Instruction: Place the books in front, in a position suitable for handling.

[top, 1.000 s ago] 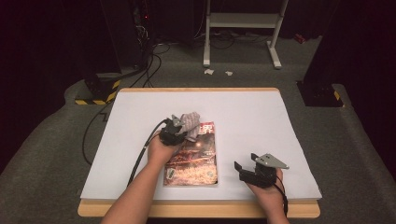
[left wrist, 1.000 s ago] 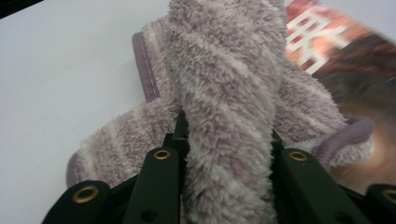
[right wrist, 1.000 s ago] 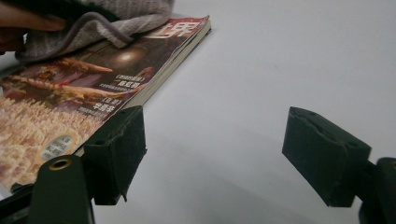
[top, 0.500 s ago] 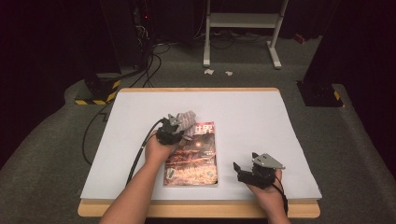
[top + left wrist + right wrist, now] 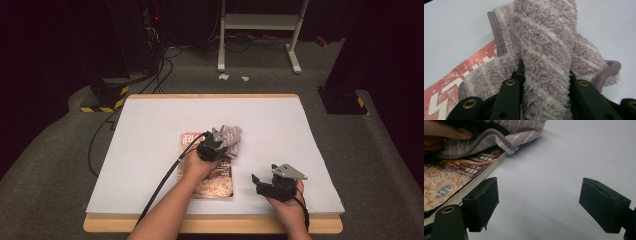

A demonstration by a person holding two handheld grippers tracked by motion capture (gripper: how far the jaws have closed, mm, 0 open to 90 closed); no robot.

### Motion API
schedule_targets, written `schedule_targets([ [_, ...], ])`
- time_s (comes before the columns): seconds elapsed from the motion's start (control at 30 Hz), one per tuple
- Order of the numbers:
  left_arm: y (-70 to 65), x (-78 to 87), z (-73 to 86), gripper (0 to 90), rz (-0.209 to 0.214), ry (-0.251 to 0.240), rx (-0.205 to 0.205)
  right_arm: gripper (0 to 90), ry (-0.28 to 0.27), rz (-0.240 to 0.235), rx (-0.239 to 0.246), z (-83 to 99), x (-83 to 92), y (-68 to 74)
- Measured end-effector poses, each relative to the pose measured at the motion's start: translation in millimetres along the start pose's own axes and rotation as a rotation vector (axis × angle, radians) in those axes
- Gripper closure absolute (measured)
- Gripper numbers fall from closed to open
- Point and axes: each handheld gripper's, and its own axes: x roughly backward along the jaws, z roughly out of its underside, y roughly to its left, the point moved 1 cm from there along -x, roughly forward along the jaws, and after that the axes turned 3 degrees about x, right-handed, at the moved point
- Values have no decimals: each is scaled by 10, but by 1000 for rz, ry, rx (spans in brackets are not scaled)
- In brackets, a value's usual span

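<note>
Pinching a fuzzy cloth (image 5: pixel 544 50), left tool (image 5: pixel 216 145); right tool (image 5: pixel 267 184) spread wide.

Left gripper (image 5: pixel 218 143) with the fuzzy mauve-and-cream striped cloth (image 5: pixel 231 135) pinched in its jaws sits farther right than a second ago, now over the top right corner of the glossy red-and-tan magazine (image 5: pixel 216 181). More of the magazine's red top left is uncovered; the cloth hangs past its right edge.
</note>
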Motion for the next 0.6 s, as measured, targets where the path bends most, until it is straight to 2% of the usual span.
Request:
schedule_targets([
  [0.1, 29, 50, 49, 695, -5, 7, -13, 151, 4, -4, -13, 7, 7, -14],
  [0.13, 93, 107, 113, 695, -25, 12, -19, 152, 7, -6, -16, 12, 6, -21],
  [0.2, 216, 195, 210, 696, -51, 14, -6, 152, 9, -13, -29, 19, 0, -29],
  [0.37, 623, 507, 517, 696, -131, 26, 55, 150, 0, -40, -43, 28, 16, -31],
  [0.43, 671, 551, 556, 696, -146, 29, 61, 151, -6, -41, -44, 26, 22, -27],
  [0.47, 768, 647, 638, 696, -172, 37, 79, 155, -10, -39, -45, 22, 26, -27],
  [0.53, 812, 709, 684, 696, -179, 47, 87, 160, -6, -41, -48, 23, 21, -29],
  [0.6, 786, 716, 678, 696, -182, 53, 83, 162, 0, -37, -47, 28, 14, -28],
])
